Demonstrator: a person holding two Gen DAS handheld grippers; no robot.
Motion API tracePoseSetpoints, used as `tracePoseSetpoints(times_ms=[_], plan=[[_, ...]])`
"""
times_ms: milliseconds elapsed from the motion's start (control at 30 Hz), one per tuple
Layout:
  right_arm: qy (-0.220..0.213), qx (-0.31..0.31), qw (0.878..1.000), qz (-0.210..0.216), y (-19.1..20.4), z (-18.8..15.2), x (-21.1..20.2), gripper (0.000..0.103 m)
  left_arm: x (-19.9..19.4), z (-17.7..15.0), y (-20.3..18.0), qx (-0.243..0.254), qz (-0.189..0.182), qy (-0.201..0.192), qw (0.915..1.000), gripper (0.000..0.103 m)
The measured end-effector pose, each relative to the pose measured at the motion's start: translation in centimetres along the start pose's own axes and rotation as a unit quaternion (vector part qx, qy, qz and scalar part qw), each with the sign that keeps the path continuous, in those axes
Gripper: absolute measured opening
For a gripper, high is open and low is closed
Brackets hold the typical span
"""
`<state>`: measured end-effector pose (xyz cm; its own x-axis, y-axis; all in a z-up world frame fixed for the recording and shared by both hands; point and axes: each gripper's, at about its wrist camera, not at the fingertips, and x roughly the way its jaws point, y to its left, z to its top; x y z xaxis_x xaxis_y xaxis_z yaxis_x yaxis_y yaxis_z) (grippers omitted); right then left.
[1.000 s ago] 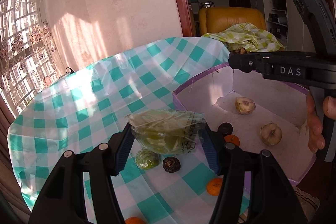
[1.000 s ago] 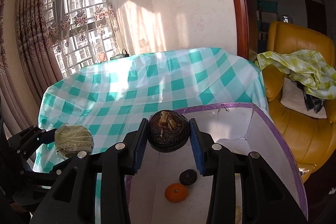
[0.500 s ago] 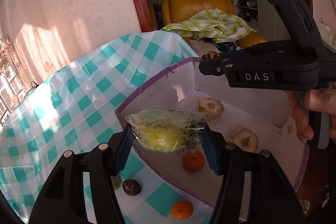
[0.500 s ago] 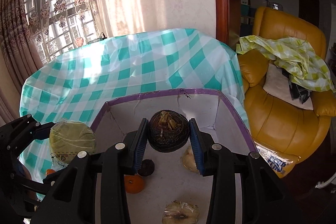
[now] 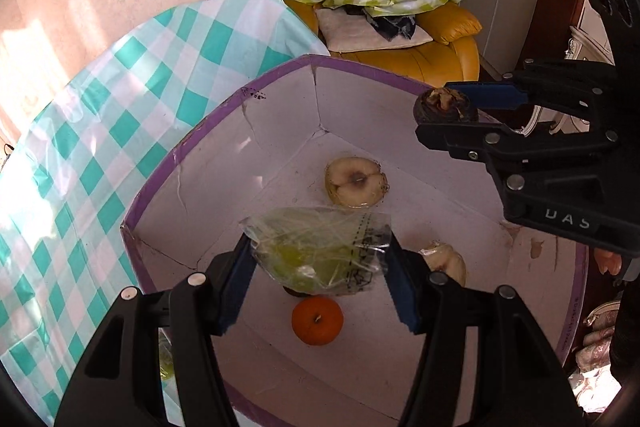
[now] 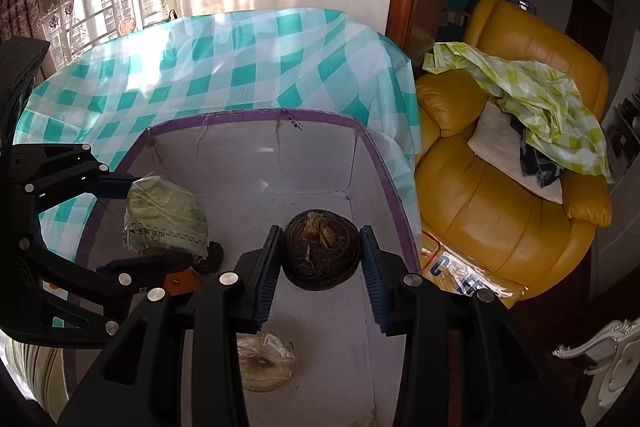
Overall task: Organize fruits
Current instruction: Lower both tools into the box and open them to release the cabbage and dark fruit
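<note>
In the left wrist view, we hold our left gripper [image 5: 320, 259] closed on a plastic-wrapped green fruit [image 5: 320, 255], which hangs over the inside of the purple-rimmed box [image 5: 208, 123]. On the box floor lie already two wrapped pale fruits [image 5: 355, 181], an orange tangerine [image 5: 317, 321] and a small dark fruit, mostly hidden under the wrapped one. At the right side our right gripper [image 5: 460, 109] carries a dark brown fruit [image 5: 444, 105] above the far wall of the box.

In the right wrist view, the right gripper [image 6: 320, 251] is clamped on the dark brown fruit [image 6: 320, 251], over the middle of the box [image 6: 256, 117]. The left gripper [image 6: 156, 223] with the wrapped green fruit [image 6: 166, 221] is at the left, also above the box. The box stands on the bench with the green checked cloth [image 6: 224, 67].

We judge that several fruits are placed already; the two in the grippers are not yet released, and we cannot tell if more fruits wait outside the box
</note>
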<state>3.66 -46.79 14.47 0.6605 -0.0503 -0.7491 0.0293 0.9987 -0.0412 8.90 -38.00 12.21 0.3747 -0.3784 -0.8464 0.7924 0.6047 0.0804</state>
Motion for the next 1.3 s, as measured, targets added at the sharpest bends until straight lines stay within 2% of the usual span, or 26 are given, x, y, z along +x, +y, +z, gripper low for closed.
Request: tracePoseSetpoints(times_ms=[200, 367, 467, 567, 700, 833, 967, 1067, 1233, 1300], plan=[[0.060, -0.047, 0.997, -0.011, 0.6, -1.4, 1.9, 0.038, 3.5, 1.4, -0.7, -0.010, 0.001, 0.081, 0.9967, 0.060], [0.070, -0.046, 0.996, -0.015, 0.0, -2.0, 2.3, 0.038, 5.6, 2.4, -0.6, -0.044, -0.012, 0.121, 0.9916, 0.060], [0.074, -0.059, 0.995, -0.023, 0.4, -2.0, 2.6, 0.039, 7.4, 2.6, -0.3, -0.074, -0.021, 0.152, 0.9853, 0.060], [0.087, -0.065, 0.994, -0.027, 0.4, -2.2, 3.4, 0.039, 8.6, 2.6, -0.2, -0.085, -0.008, 0.169, 0.9819, 0.060], [0.114, -0.083, 0.990, -0.018, 0.8, -2.8, 4.8, 0.039, 9.6, 2.8, -0.1, -0.106, -0.016, 0.180, 0.9778, 0.060], [0.120, -0.096, 0.987, -0.041, 1.1, -2.8, 5.3, 0.039, 10.4, 3.0, -0.3, -0.112, -0.002, 0.184, 0.9765, 0.060], [0.128, -0.122, 0.982, -0.067, 1.7, -3.1, 5.7, 0.039, 11.5, 2.5, -0.1, -0.125, -0.014, 0.195, 0.9728, 0.060], [0.132, -0.131, 0.980, -0.073, 1.9, -3.2, 5.8, 0.040, 11.4, 2.5, 0.5, -0.140, -0.017, 0.189, 0.9718, 0.060], [0.133, -0.136, 0.979, -0.071, 1.8, -3.4, 5.5, 0.041, 10.9, 1.9, 1.0, -0.137, -0.024, 0.189, 0.9720, 0.061], [0.132, -0.133, 0.980, -0.072, 1.7, -3.3, 5.5, 0.045, 10.6, 1.8, 1.3, -0.144, -0.027, 0.190, 0.9709, 0.062]])
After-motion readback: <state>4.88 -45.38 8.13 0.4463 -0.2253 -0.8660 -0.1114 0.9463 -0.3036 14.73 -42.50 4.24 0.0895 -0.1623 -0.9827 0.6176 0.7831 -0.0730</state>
